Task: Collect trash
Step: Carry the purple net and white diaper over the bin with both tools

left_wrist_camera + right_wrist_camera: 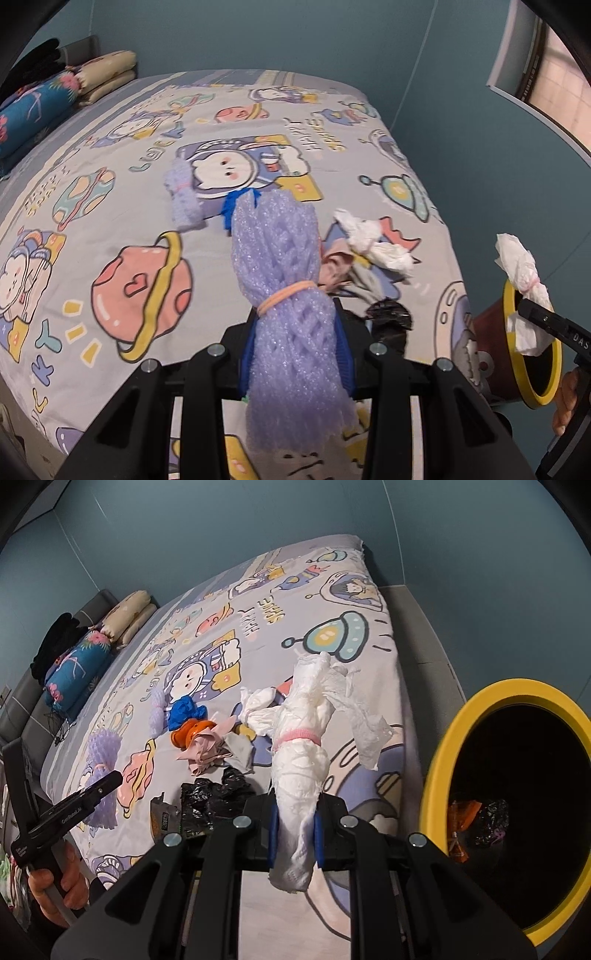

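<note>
My left gripper (295,354) is shut on a purple foam net bundle (284,258) tied with a peach rubber band, held above the bed. My right gripper (295,838) is shut on a white tissue bundle (301,760) with a pink band, just left of the yellow-rimmed bin (443,746). The left wrist view shows the right gripper (528,308) and its tissue (521,269) at the bin's rim (537,401). On the bed lie a second purple net (183,195), a blue piece (184,709), an orange piece (188,733), pink crumpled scrap (207,749), loose tissue (373,240), black plastic (210,801) and a wrapper (162,816).
The cartoon-print bedsheet (129,229) covers the bed. Rolled pillows and blankets (37,110) lie at the far left end. The bin holds an orange wrapper (461,823) and dark plastic. A blue wall runs behind, with a window (546,74) at right. A hand (55,886) grips the left tool.
</note>
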Tool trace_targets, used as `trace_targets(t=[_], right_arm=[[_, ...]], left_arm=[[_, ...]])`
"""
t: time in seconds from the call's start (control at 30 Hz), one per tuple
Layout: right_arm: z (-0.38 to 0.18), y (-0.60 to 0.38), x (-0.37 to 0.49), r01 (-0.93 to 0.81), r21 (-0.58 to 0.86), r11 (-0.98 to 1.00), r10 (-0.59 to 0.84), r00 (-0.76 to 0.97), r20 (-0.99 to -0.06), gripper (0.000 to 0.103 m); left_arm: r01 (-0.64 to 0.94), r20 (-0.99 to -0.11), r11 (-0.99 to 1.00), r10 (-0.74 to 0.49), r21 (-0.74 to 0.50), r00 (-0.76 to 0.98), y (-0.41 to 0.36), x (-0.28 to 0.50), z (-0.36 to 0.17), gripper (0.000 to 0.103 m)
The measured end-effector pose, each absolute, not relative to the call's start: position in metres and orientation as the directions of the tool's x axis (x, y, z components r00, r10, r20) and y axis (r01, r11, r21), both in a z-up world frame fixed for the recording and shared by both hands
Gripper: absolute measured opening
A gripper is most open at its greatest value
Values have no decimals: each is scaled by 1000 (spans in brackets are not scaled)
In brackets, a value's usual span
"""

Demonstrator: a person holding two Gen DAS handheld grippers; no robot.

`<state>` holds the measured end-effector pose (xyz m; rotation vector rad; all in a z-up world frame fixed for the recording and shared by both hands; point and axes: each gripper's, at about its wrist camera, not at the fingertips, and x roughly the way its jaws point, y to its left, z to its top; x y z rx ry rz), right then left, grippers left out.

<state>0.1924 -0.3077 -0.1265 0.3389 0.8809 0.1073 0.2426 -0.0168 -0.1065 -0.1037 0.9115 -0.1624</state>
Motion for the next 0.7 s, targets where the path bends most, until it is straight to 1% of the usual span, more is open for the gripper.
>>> trace_targets(t=[0.7], right_arm=[[-116, -390, 165, 172, 309, 935, 126, 654, -746, 14]], left_arm=[[317, -772, 932, -332, -177, 542, -132, 246, -93, 34]])
